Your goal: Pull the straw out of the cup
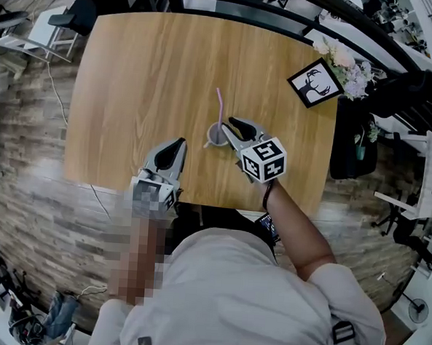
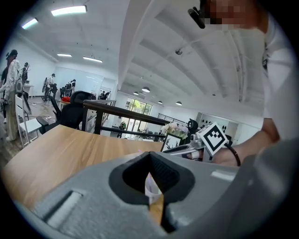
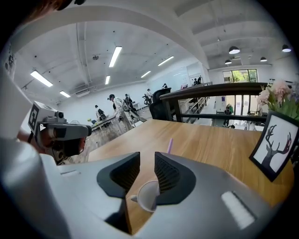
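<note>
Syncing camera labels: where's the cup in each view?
Head view: cup mid-frame, pink straw in it.
Left gripper view: white sliver in the slit between the jaws, probably the cup.
Right gripper view: cup low centre, in the gap between open jaws.
Shared landmark: deer picture.

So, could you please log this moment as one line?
straw: in cup | left gripper: shut, empty | right gripper: open, by cup

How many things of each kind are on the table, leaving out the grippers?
Cup: 1
Straw: 1
Framed deer picture: 1
Flower bunch: 1
Total: 4
</note>
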A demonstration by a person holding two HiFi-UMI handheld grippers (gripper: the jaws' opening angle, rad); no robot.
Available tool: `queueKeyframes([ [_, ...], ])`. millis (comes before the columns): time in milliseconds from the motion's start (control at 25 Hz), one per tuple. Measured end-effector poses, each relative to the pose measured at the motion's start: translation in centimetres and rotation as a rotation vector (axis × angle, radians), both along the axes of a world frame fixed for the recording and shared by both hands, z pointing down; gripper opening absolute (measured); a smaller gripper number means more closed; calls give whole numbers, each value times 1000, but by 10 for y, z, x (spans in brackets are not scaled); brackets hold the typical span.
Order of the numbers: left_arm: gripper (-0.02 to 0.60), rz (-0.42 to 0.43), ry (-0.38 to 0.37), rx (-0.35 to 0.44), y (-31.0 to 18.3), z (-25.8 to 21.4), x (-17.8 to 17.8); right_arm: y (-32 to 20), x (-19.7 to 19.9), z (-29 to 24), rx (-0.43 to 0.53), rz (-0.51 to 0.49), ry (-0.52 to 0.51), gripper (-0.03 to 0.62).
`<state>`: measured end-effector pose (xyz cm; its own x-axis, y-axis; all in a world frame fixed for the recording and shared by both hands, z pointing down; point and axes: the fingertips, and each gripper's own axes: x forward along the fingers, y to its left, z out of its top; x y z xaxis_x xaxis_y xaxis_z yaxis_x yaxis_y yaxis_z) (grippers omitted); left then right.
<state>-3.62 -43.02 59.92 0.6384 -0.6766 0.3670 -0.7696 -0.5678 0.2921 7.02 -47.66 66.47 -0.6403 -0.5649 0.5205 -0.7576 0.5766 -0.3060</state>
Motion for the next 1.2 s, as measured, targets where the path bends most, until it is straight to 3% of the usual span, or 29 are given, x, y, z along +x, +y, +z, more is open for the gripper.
queueKeyframes([
  [840, 3, -41, -25, -81, -14, 41, 2, -33, -6, 84, -139, -27, 43, 124],
  [1200, 3, -61, -36, -96, -6, 45, -7, -40, -11, 89, -132, -22, 51, 35],
])
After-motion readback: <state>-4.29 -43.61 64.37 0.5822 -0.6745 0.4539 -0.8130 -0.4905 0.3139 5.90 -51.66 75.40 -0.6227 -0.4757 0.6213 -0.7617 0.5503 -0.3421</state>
